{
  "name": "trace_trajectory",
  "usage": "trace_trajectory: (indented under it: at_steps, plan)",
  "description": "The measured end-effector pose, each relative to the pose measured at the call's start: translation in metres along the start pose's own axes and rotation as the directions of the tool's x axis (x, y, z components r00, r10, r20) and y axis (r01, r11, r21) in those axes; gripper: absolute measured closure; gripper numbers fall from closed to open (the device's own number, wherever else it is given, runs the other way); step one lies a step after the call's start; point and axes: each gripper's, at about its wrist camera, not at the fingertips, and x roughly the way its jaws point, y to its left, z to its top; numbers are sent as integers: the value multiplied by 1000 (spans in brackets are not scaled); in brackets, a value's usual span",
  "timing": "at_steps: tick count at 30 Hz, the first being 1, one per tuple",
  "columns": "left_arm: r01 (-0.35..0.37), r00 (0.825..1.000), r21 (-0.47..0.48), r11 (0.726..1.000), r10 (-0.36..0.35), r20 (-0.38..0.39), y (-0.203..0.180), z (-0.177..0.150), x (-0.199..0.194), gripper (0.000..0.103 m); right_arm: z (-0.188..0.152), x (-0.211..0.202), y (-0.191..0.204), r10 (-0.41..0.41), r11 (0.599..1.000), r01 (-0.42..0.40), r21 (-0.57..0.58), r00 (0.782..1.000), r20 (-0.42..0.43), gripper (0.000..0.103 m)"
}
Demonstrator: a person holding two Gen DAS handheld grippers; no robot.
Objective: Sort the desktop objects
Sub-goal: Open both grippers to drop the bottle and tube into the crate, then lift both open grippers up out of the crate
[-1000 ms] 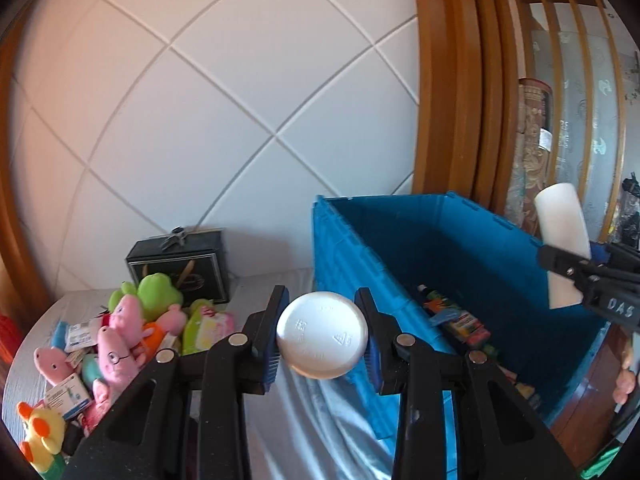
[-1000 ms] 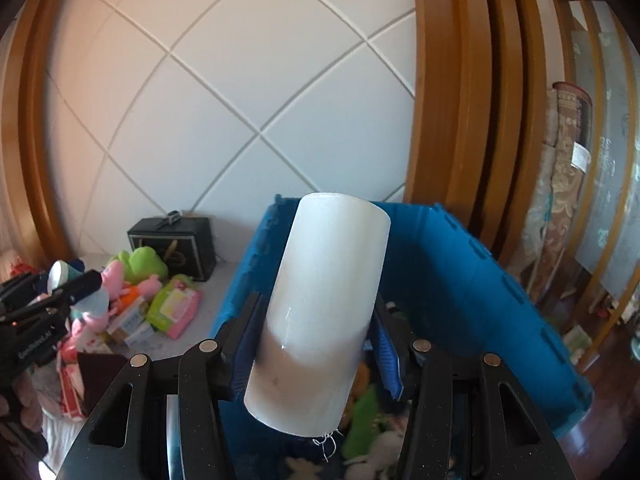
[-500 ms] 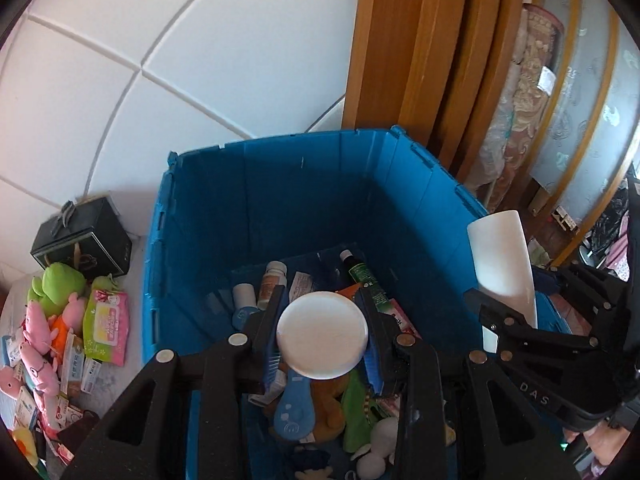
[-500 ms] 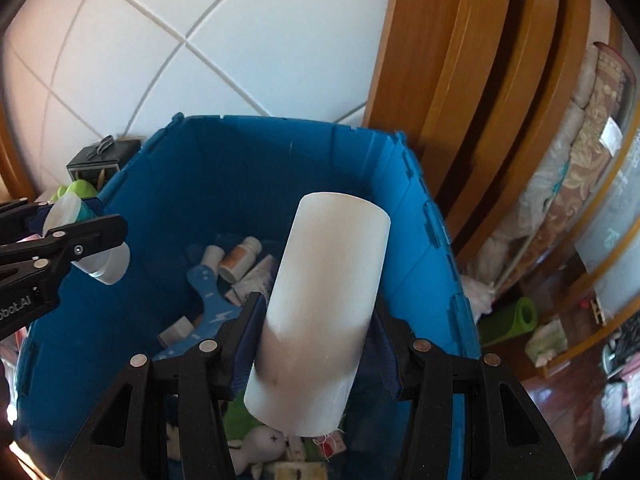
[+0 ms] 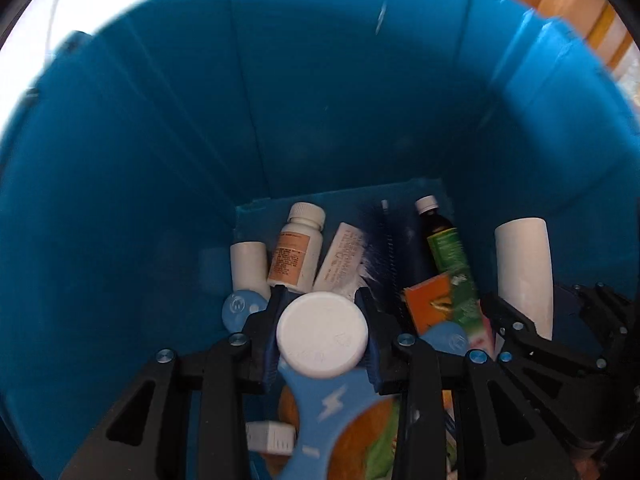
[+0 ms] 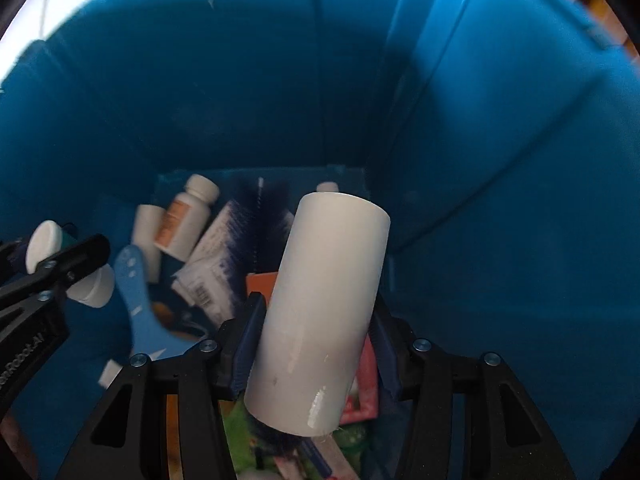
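Compared with 1 second ago, when both cameras looked at the white wall with the blue bin (image 5: 320,80) only in the lower part of the frame, we now look almost straight down into the bin, and its blue walls fill both views. We judge that both carried things are at the drop place and only the release is left. The left gripper (image 5: 322,336) has its jaws closed on a small white-capped bottle (image 5: 322,334), seen end-on at the lower centre of the left view, so its long axis points away from the camera, down toward the bin floor. In the right view we see it from the side at the far left. The right gripper (image 6: 316,340) has its jaws closed on a white cylinder (image 6: 320,304), which stands in the centre of the right view; its long axis runs from the lower centre up and slightly right, leaning a little out of the jaws' line. Below lie a pill bottle (image 5: 298,254), a dark bottle (image 5: 438,236) and a blue paddle (image 6: 138,304).
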Motion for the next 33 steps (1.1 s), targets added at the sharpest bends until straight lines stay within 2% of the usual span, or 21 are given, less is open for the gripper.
trace_trajectory:
  at_steps: [4, 7, 10, 14, 16, 18, 19, 21, 24, 27, 32, 33]
  plan:
    - [-21, 998, 6, 1000, 21, -66, -1, 6, 36, 70, 2, 40, 4, -9, 1000, 7, -23, 998, -63, 53]
    - [-45, 994, 42, 998, 49, -98, -8, 10, 54, 70, 4, 56, 9, -35, 998, 31, -60, 997, -71, 53]
    - [-50, 989, 37, 998, 54, -138, -9, 10, 65, 70, 10, 68, 9, -62, 995, 56, -79, 995, -74, 53]
    - [-58, 979, 54, 997, 67, -192, -7, 6, 80, 70, 11, 83, 8, -49, 996, 42, -79, 994, -97, 52]
    - [-58, 977, 48, 997, 67, -202, -5, 4, 82, 62, 9, 85, 8, -45, 996, 37, -79, 994, -101, 52]
    - [-62, 978, 45, 997, 70, -197, -3, 3, 81, 51, 6, 82, 7, -49, 996, 40, -83, 994, -101, 49]
    - [-66, 978, 41, 997, 72, -193, -2, 3, 80, 50, 5, 81, 6, -47, 996, 39, -77, 993, -106, 47]
    - [-66, 979, 32, 997, 71, -191, 1, 3, 78, 50, 2, 75, 3, -45, 997, 38, -63, 993, -112, 34]
    - [-68, 978, 11, 998, 69, -197, 3, 1, 71, 50, -3, 61, 0, -61, 996, 54, -67, 992, -111, 30]
    - [-66, 977, 34, 997, 71, -200, -1, -2, 56, 50, -12, 41, -1, -73, 995, 64, -81, 991, -114, 23]
    - [-76, 984, 57, 995, 85, -159, 1, -16, 13, 50, -36, -7, 9, -101, 988, 87, -126, 989, -112, 11]
    - [-66, 986, 54, 996, 73, -149, 3, -20, 2, 50, -26, -15, 8, -111, 986, 96, -135, 988, -109, 8]
